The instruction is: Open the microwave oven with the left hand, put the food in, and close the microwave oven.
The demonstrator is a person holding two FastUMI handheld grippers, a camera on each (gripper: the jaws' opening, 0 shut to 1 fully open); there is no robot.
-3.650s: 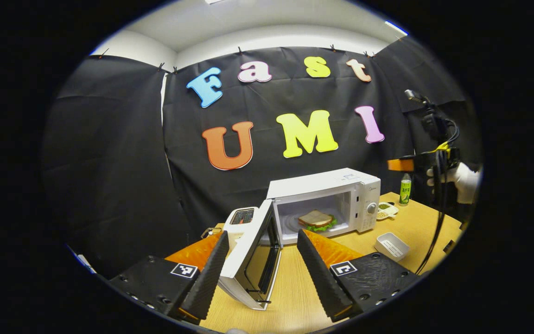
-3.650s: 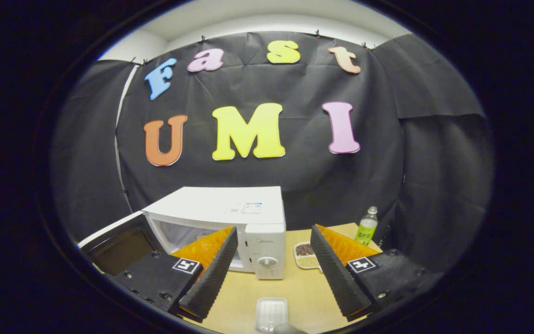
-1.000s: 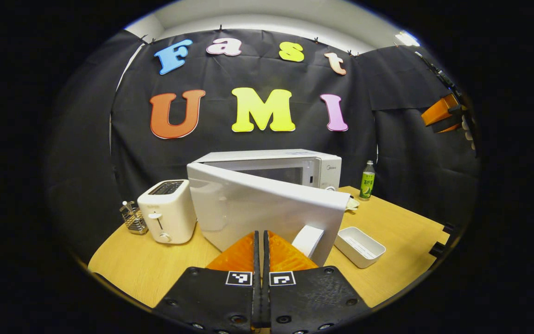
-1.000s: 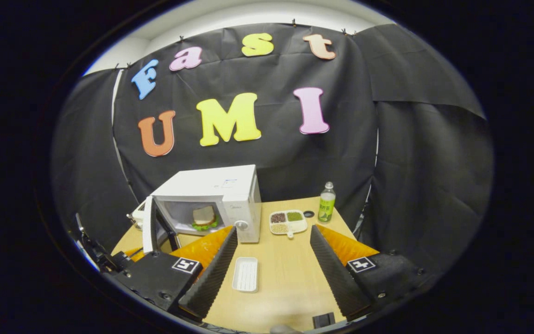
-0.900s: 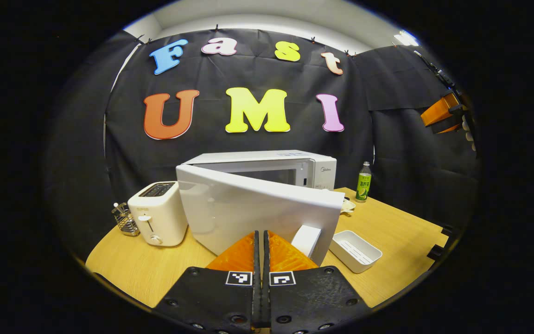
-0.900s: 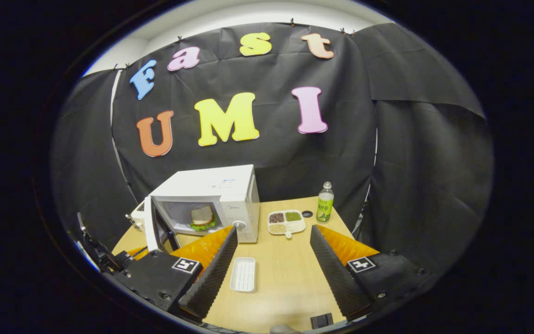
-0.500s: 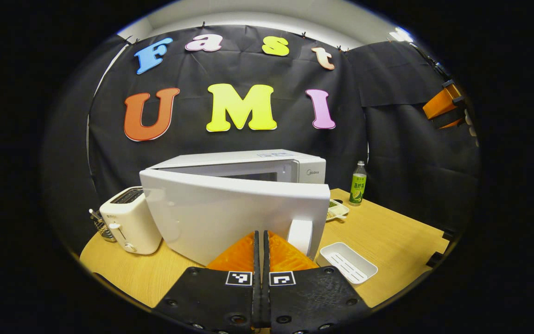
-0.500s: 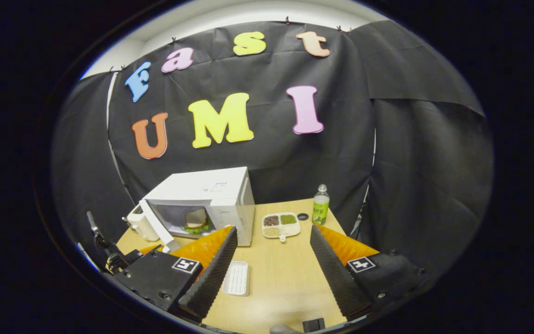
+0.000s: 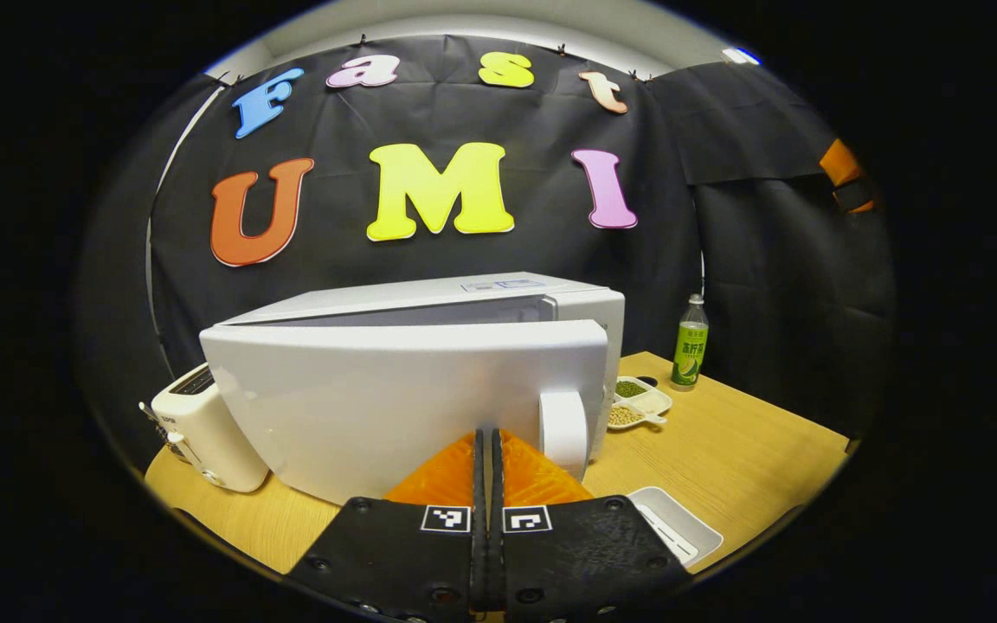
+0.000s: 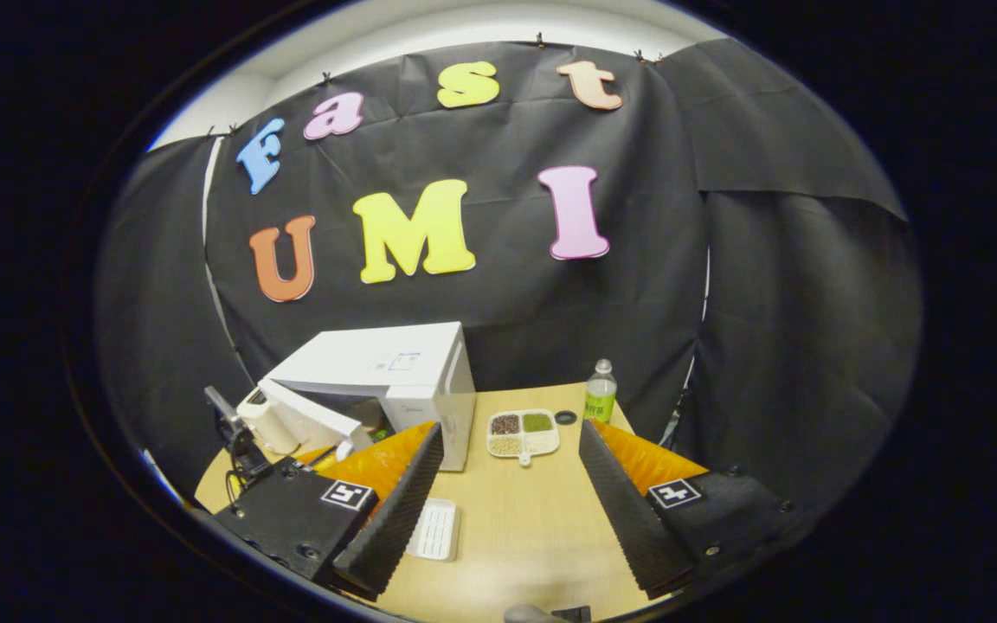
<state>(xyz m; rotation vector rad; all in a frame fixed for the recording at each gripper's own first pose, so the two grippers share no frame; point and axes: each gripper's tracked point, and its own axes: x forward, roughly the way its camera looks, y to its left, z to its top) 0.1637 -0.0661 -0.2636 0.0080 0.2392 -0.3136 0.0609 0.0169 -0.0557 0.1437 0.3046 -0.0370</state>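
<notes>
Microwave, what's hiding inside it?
The microwave has its white door nearly shut, covering the inside. Just a thin grey gap shows along the door's top edge. Any food in there is hidden.

No legible text, microwave (image 9: pixel 429 363) logo and bottle (image 9: pixel 689 353) label too blurred

On the worktop (image 9: pixel 723 450), in the left gripper view, the microwave oven (image 9: pixel 498 298) stands at the back with its door (image 9: pixel 395 398) swung nearly to, just ahead of the left gripper (image 9: pixel 488 446). A toaster (image 9: pixel 200 424) stands left of the door. Right of the oven lie a divided dish (image 9: pixel 637 402) and, farther back, a bottle (image 9: pixel 689 350). A tray (image 9: pixel 680 532) lies nearest, right of the gripper.
</notes>
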